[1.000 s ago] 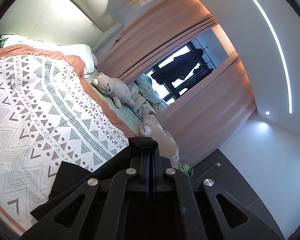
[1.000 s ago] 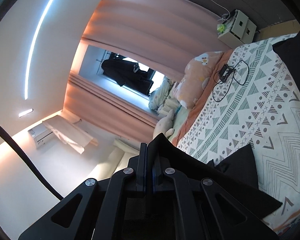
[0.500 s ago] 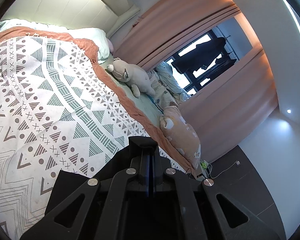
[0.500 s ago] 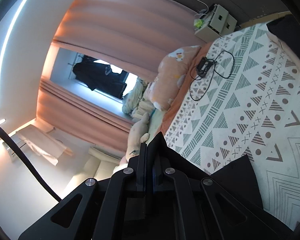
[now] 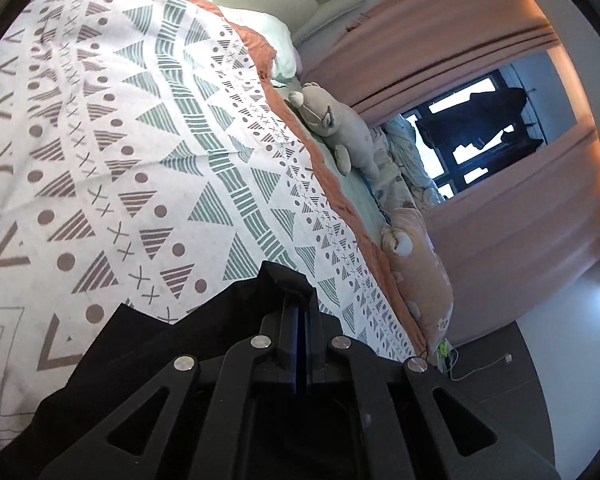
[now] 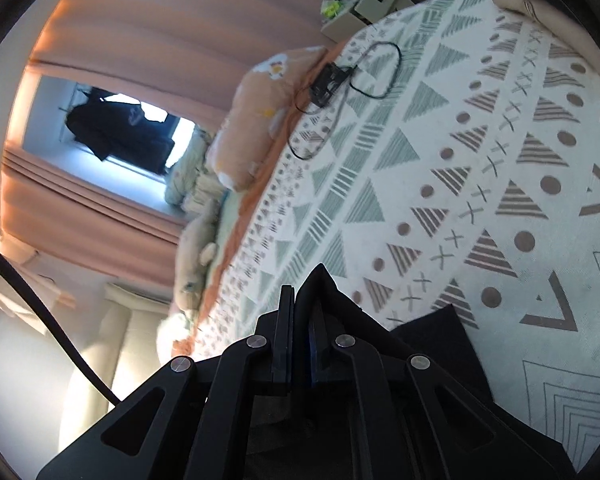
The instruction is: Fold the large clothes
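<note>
A bed (image 5: pixel 112 128) under a white blanket (image 6: pixel 480 168) with grey and green triangles filled both views. The black garment (image 5: pixel 148 344) lay low over the blanket's near part, spreading from each gripper toward the frame's bottom edge; its long axis could not be told. The left gripper (image 5: pixel 296 300) was clenched on a fold of the garment. The right gripper (image 6: pixel 300 300) pinched another fold, its jaws barely parted. A black cable (image 6: pixel 364 76) lay looped on the blanket's far part.

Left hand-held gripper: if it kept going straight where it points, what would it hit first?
Probably the patterned bedspread just beyond the black garment it grips; depth is hard to judge.
</note>
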Motion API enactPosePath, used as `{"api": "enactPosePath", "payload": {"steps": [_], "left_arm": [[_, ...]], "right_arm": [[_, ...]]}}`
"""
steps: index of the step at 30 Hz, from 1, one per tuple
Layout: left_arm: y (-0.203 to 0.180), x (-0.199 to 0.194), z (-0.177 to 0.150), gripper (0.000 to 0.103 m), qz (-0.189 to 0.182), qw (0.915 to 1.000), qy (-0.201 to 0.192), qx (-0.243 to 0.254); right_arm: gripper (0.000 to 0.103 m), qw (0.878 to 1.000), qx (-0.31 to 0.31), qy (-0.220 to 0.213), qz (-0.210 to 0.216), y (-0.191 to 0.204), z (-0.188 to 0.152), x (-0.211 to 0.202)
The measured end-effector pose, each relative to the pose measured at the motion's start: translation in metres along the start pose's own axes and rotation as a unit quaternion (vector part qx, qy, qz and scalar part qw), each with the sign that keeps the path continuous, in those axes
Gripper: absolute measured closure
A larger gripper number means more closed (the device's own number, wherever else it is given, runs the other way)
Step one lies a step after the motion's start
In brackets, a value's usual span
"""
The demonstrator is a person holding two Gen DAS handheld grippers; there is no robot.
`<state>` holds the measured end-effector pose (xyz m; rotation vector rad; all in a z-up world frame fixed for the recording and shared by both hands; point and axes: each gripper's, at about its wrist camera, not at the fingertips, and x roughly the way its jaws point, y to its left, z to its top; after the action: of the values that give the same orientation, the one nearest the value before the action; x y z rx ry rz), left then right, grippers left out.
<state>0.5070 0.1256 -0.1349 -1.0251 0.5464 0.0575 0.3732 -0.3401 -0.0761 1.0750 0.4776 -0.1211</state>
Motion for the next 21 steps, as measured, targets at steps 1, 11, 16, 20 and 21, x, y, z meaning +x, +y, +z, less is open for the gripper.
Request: {"api": "enactPosePath", "payload": {"steps": [1,11,16,20,21], "left_arm": [[0.005,0.003,-0.004,0.099,0.011,0.9999,-0.005,-0.002],[0.014,0.017,0.003,0.095,0.033,0.9988,0.032,-0.015],[0.016,0.0,0.004,0.005,0.03,0.9993,0.019,-0.014],[0.017,-0.028,0.005,0.003,0.026,0.9995,0.017,-0.007],[0.017,-0.032,0.005,0.003,0.027,0.9994,0.022,-0.003]], "right_arm": [[0.099,1.0,-0.004,0.002,-0.008,0.0,0.0,0.004],[0.022,0.999,-0.035,0.004,-0.013,0.02,0.003,0.015],[0.012,0.999,-0.042,-0.002,-0.002,0.009,0.001,0.002],[0.012,0.998,-0.055,0.005,-0.015,0.004,-0.011,-0.018],[0.012,0.998,-0.065,0.006,-0.02,0.004,-0.015,-0.026]]}}
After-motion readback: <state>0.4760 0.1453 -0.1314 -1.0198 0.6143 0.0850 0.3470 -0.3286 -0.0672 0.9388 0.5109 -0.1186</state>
